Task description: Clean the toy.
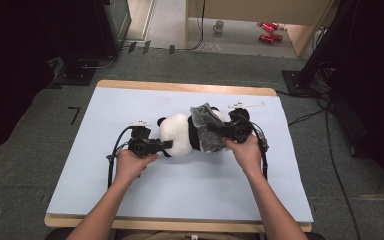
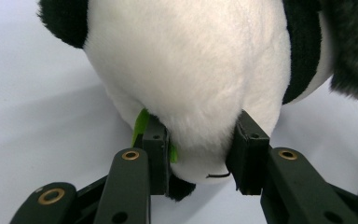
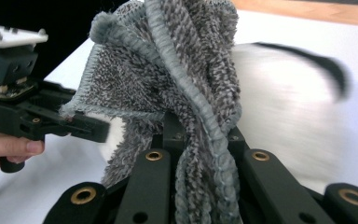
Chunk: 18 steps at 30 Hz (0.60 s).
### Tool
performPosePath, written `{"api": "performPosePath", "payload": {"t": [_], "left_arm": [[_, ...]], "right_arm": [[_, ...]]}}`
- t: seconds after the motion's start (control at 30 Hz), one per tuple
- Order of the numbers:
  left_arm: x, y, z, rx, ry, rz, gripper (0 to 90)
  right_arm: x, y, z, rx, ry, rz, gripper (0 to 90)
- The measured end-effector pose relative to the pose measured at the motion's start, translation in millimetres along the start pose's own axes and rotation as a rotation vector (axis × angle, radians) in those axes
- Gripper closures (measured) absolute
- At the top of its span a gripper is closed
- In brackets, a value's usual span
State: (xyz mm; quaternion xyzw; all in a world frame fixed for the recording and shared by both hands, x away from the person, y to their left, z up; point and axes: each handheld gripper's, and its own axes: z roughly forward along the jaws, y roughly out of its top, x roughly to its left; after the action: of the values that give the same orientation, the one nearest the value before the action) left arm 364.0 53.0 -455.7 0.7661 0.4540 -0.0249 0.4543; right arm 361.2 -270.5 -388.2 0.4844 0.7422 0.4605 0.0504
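My plush panda (image 1: 180,134) lies on its side at the middle of the pale blue table mat (image 1: 105,190). My left gripper (image 2: 200,154) pinches the panda's white muzzle end between its pads. My right gripper (image 3: 200,135) is clamped on a grey terry cloth (image 3: 177,79), draped against the panda's right end.

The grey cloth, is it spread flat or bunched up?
Bunched up: the grey cloth hangs in folds, pinched between the right gripper's jaws and draped against the panda.
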Motion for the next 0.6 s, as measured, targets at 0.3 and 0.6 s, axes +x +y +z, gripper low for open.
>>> {"api": "performPosePath", "payload": {"t": [0.3,0.6], "left_arm": [[3.7,5.8,2.9,0.008,0.002,0.006,64.2],[10.8,7.6,5.3,-0.001,0.021,0.045,63.3]], "right_arm": [[-35.8,-11.6,-19.9,-0.035,-0.029,0.113,78.9],[-54.8,-19.9,-35.5,-0.033,-0.098,0.171,79.2]]}}
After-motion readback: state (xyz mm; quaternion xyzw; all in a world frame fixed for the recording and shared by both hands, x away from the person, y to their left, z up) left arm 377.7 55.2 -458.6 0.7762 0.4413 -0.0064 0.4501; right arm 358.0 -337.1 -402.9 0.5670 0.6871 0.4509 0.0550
